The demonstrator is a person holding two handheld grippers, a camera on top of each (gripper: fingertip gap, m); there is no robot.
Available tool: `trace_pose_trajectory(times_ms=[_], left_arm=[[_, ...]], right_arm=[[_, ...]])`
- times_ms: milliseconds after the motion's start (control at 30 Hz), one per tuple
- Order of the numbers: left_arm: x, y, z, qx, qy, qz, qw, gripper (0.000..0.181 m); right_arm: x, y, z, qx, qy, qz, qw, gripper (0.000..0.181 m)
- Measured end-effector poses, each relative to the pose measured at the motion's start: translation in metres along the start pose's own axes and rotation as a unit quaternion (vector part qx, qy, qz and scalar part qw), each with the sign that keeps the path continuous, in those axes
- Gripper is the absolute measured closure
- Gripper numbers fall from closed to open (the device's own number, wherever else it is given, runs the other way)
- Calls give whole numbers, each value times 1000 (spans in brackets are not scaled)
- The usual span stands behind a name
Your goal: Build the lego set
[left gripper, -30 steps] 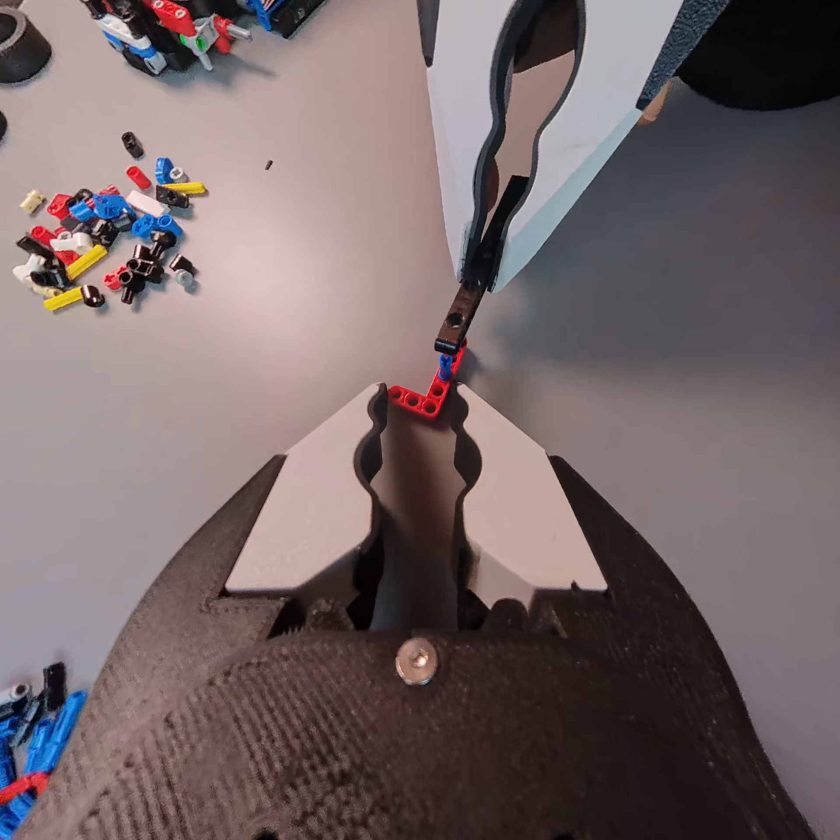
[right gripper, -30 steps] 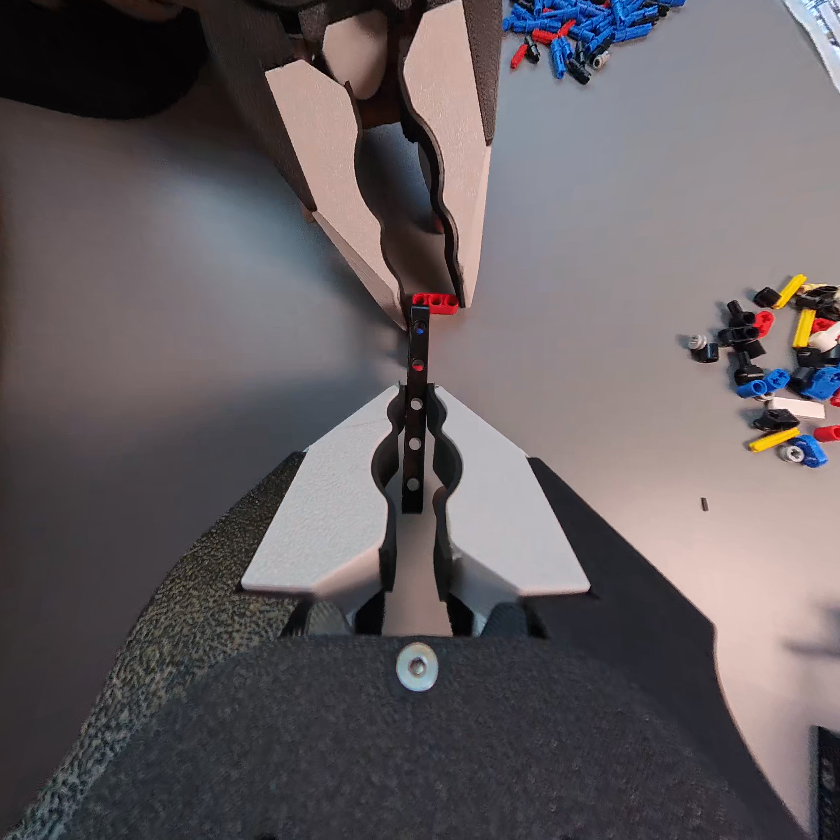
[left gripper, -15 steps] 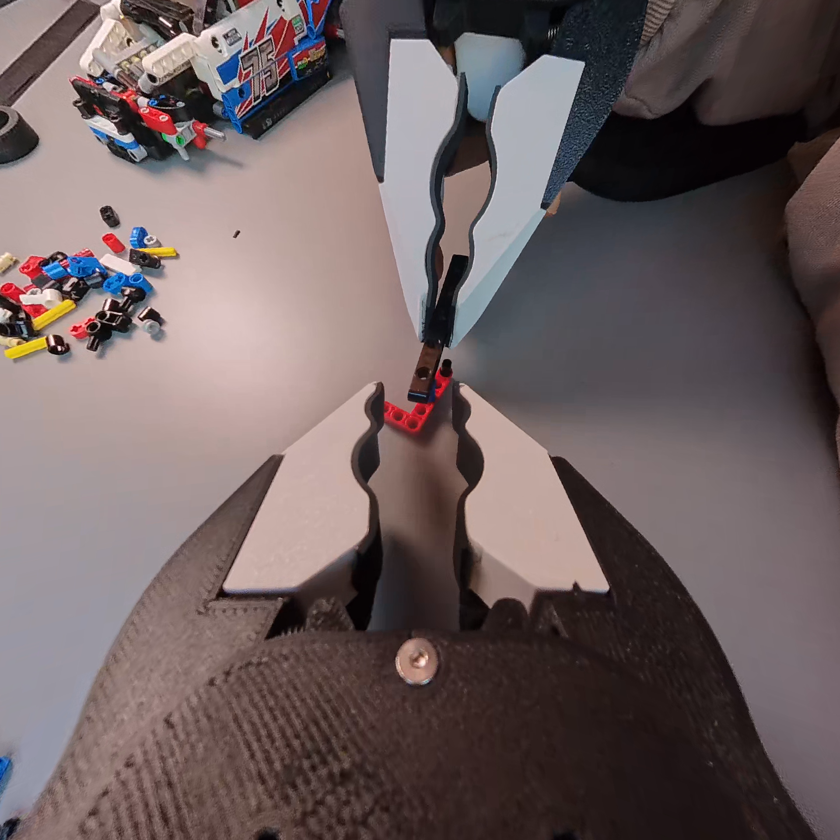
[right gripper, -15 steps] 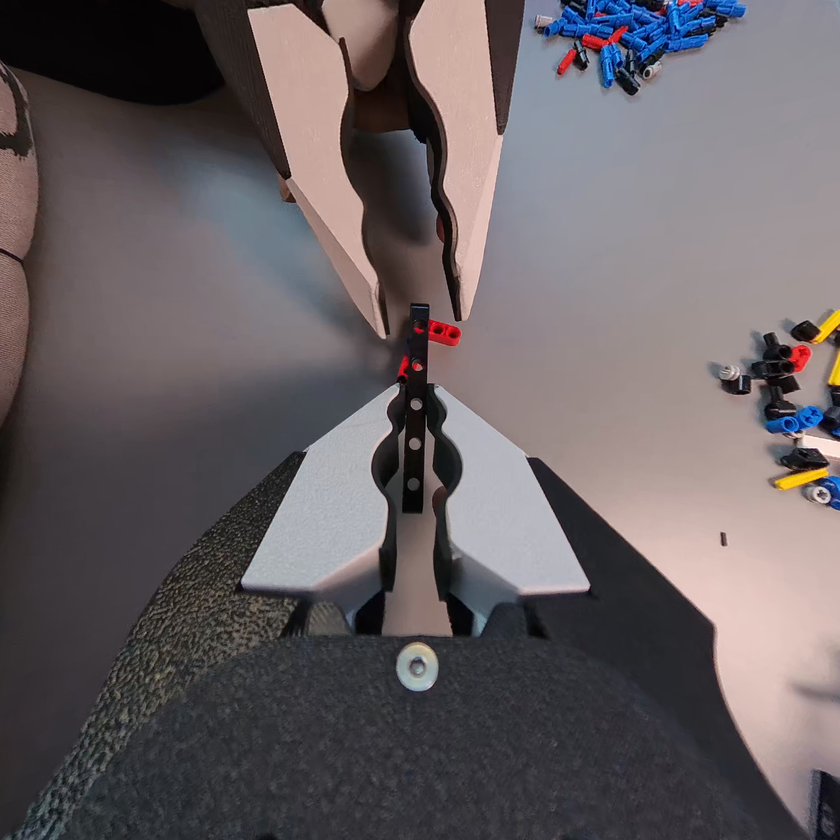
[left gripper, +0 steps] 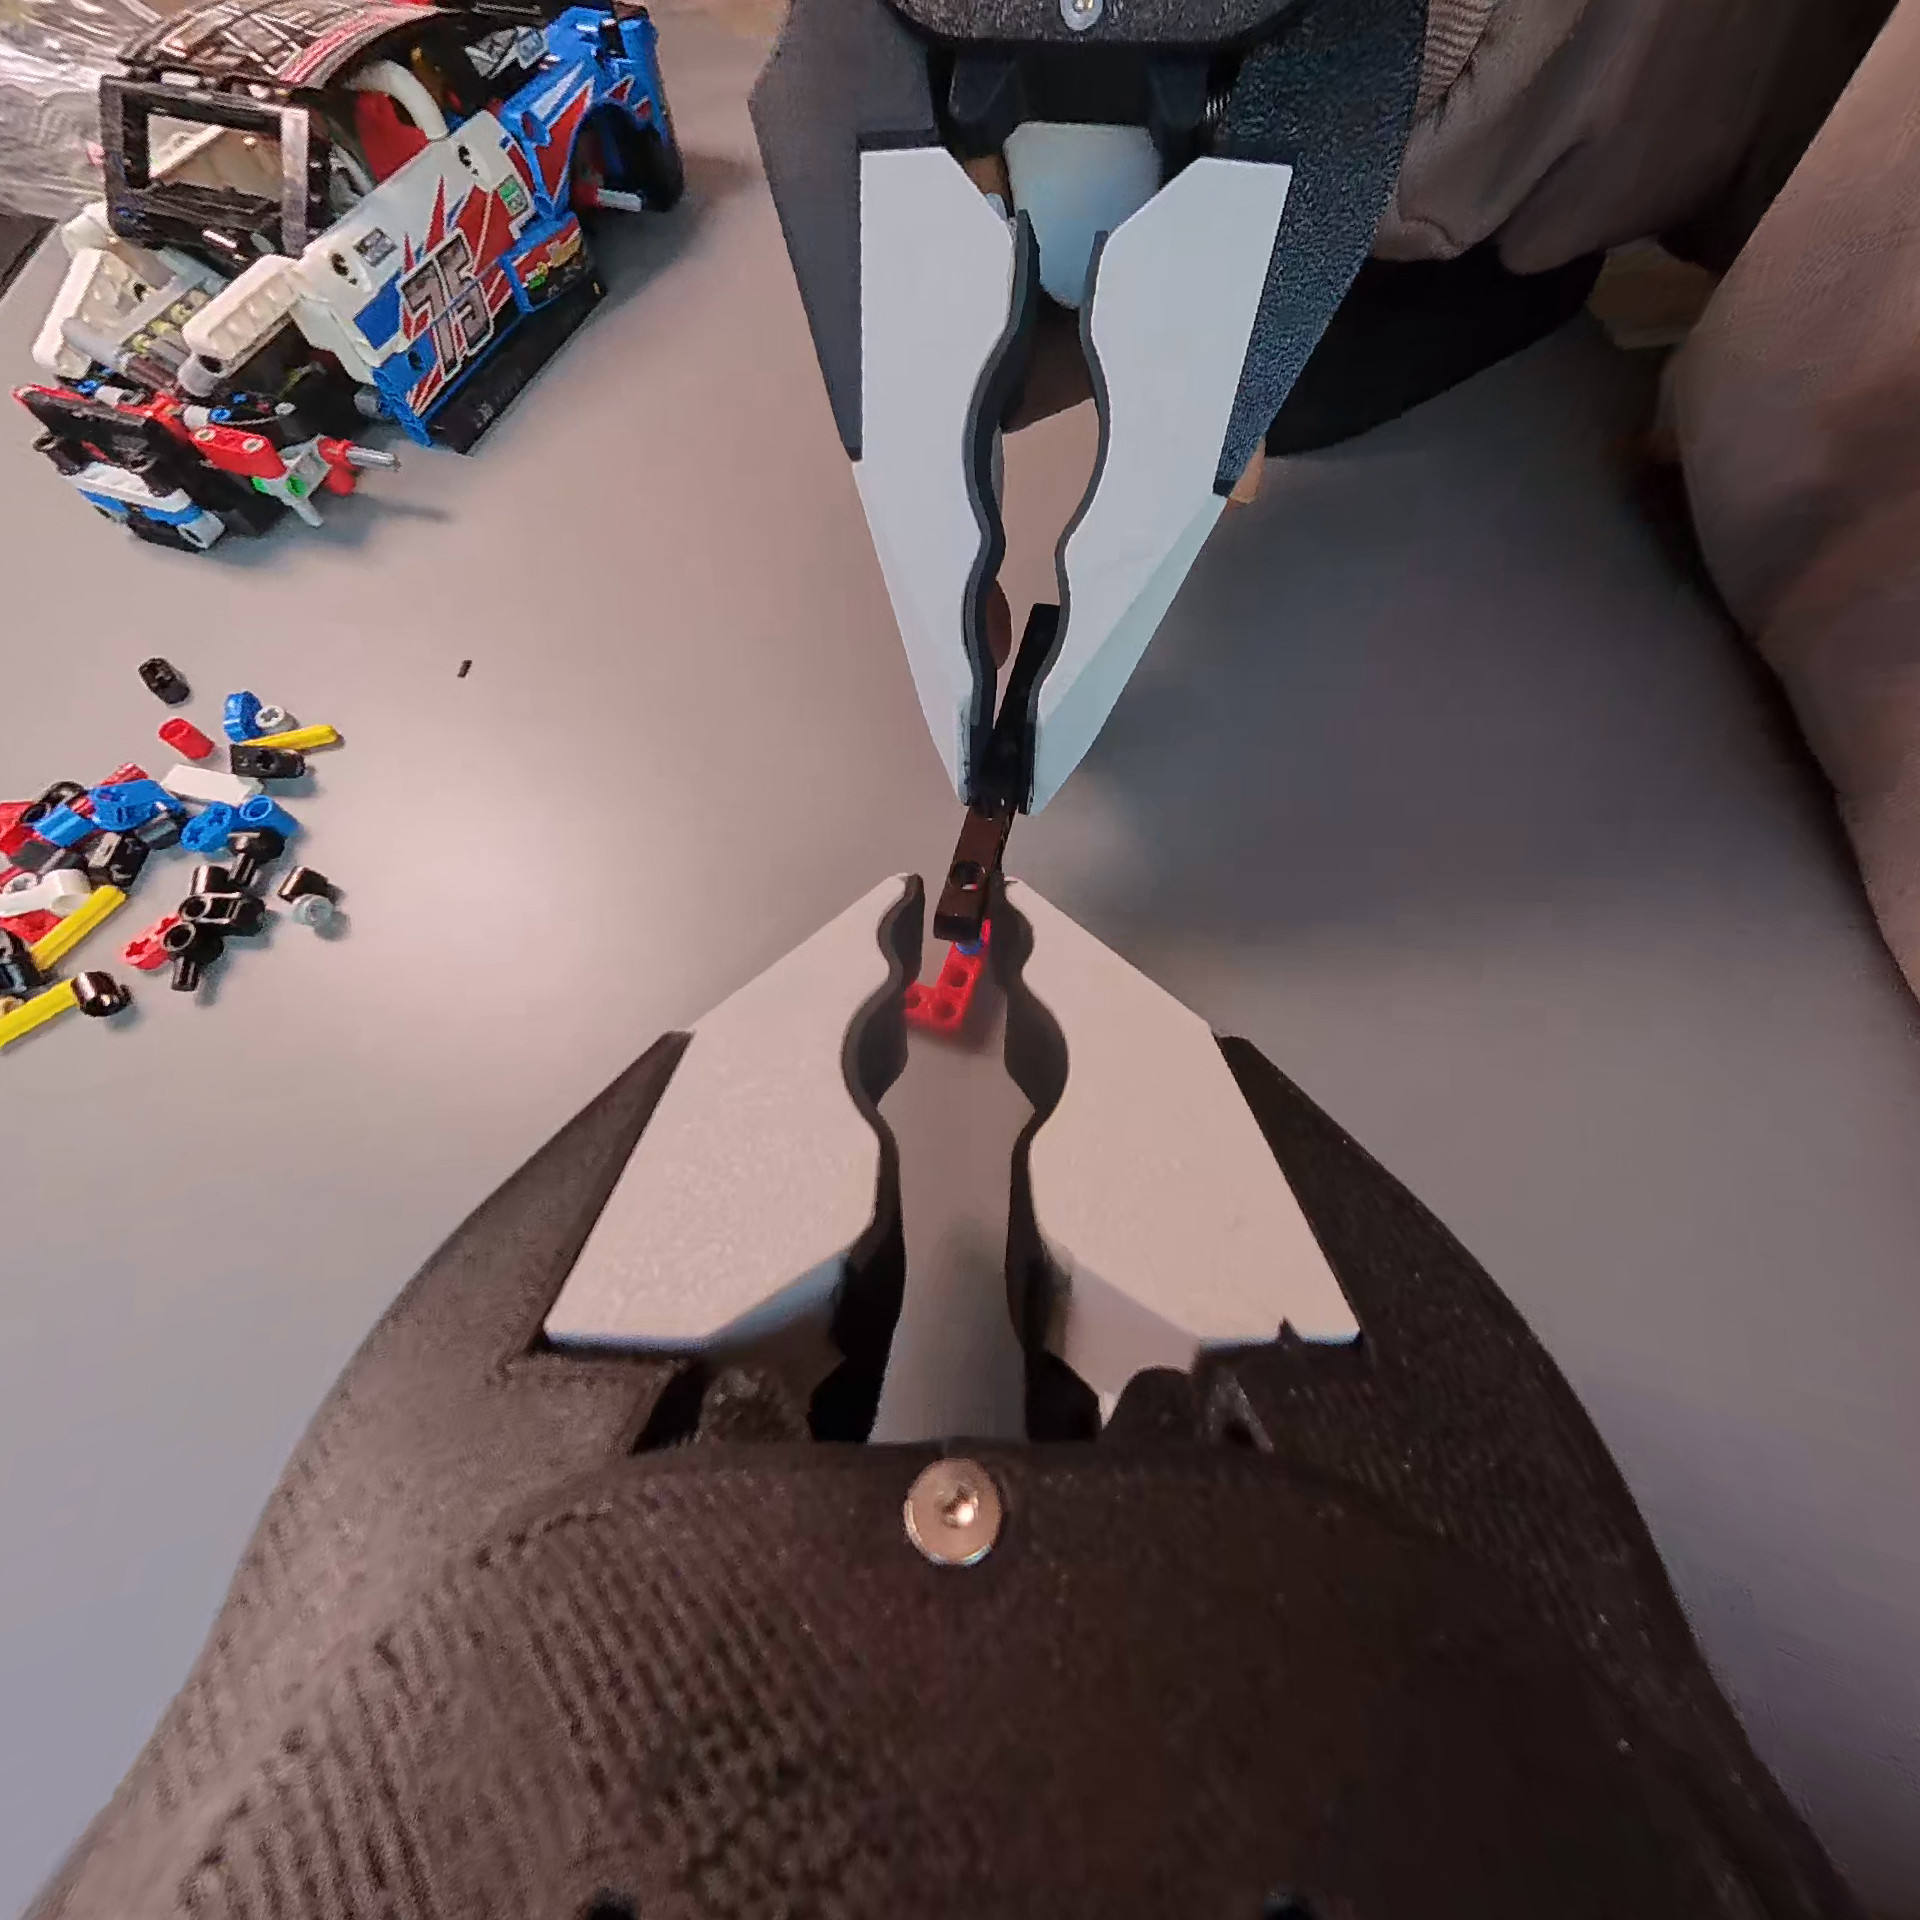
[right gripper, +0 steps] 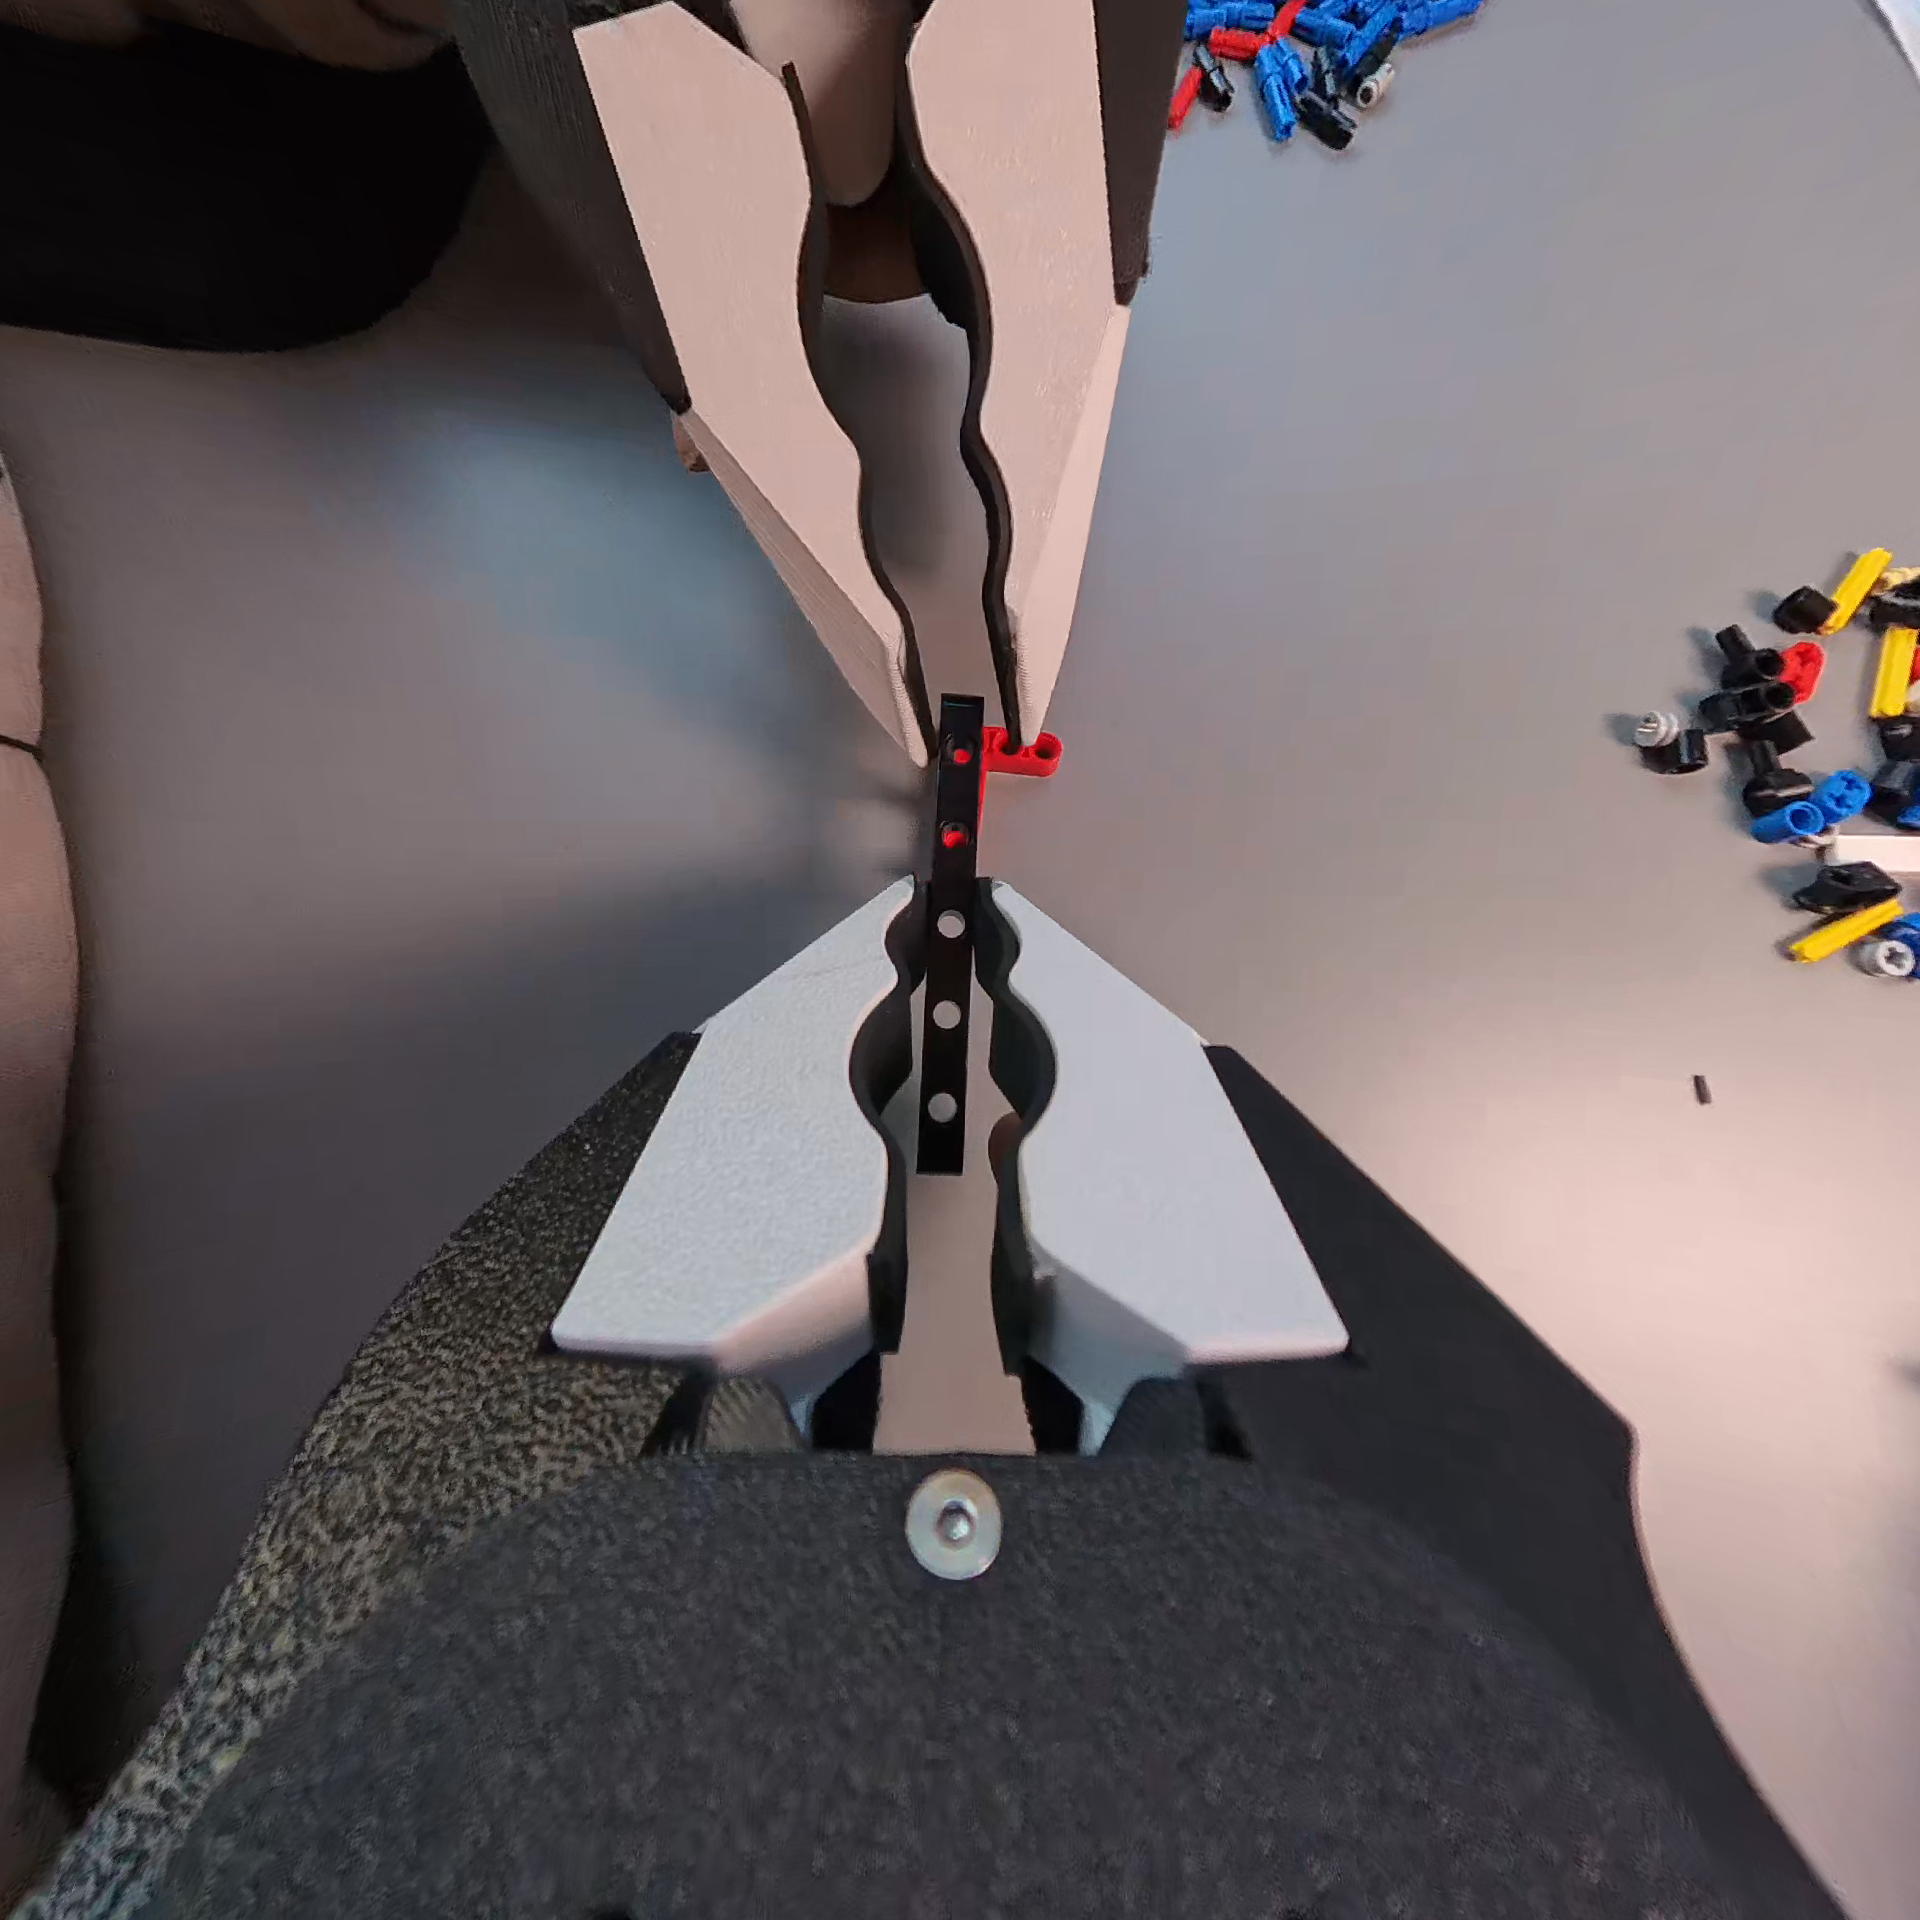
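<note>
Right gripper [right gripper: 951, 883] is clamped on a black beam [right gripper: 948, 1013]. Left gripper [left gripper: 961, 883] looks closed on a red L-piece [left gripper: 948, 997], tho contact's hard to see from here. Beam's far end meets the red piece w/ a blue pin [left gripper: 968, 948] btwn them; seems not fully seated yet. Further from the red piece, on the grey table [left gripper: 1455, 935], a mostly built car [left gripper: 332, 270]. Loose parts [left gripper: 156, 831] nearer, and a blue pin pile [right gripper: 1309, 52] beyond the left gripper. So plenty left to fit.
</note>
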State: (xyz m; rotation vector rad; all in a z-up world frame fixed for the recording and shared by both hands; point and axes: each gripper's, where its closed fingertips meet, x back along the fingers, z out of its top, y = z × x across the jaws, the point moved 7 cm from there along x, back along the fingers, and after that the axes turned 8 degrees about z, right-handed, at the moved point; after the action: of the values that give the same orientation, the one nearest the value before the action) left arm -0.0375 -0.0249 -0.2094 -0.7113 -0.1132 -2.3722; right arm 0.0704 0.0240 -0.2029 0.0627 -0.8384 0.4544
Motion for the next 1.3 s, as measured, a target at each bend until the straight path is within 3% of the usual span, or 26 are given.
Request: trace_pose_trajectory(times_ms=[300,1300], left_arm=[[-2,-3,0,-35,0,-37,999,173],[-8,-3,-6,-24,-9,-53,998,174]], right_arm=[[-2,-8,-2,-38,19,-49,998,175],[-5,-5,-8,-28,20,-46,998,175]])
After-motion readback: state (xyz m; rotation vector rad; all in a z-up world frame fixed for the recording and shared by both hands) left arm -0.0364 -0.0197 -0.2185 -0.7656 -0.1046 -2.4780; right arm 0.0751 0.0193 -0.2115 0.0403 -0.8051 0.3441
